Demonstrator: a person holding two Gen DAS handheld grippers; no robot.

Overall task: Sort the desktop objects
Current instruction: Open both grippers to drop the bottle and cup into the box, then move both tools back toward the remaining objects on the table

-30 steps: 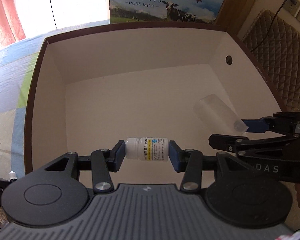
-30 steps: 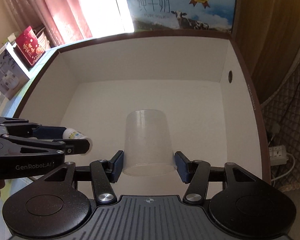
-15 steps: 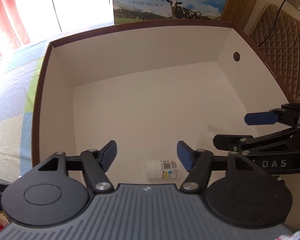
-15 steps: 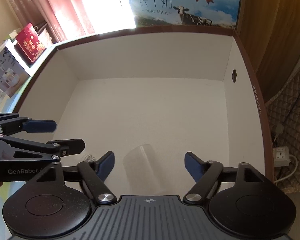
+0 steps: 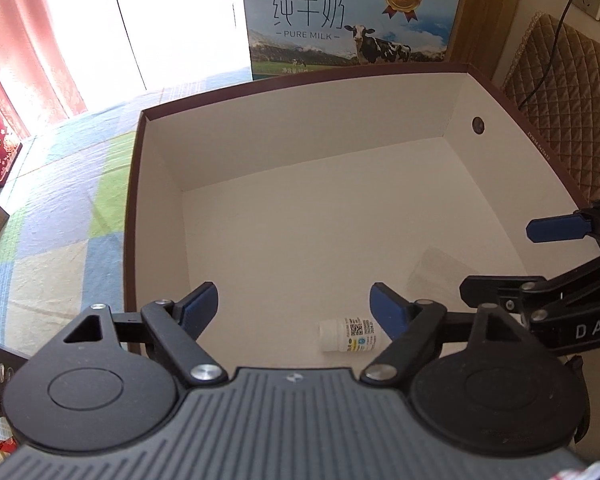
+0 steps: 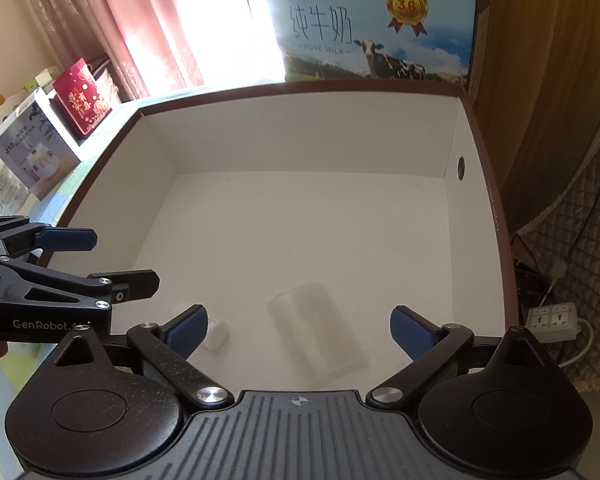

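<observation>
A small white pill bottle [image 5: 348, 335] lies on its side on the floor of the brown-rimmed white box [image 5: 300, 200], near the front wall. My left gripper [image 5: 294, 306] hangs open above it, holding nothing. A clear plastic cup [image 6: 316, 338] lies tipped over on the box floor [image 6: 300, 220], below my open right gripper [image 6: 298, 326]. The bottle [image 6: 216, 334] shows beside the right gripper's left finger. In the left wrist view the cup [image 5: 434, 272] is a faint shape at the right, close to the right gripper's fingers [image 5: 556, 228].
A blue milk carton [image 5: 352, 20] stands behind the box. A checked cloth [image 5: 60, 220] covers the table to the left. Red and white boxes [image 6: 56, 128] stand at the far left. A quilted chair [image 5: 572, 92] and a power strip [image 6: 552, 320] lie to the right.
Both grippers opened and rose. The pill bottle dropped from the left gripper and the cup from the right one; both now lie on the box floor.
</observation>
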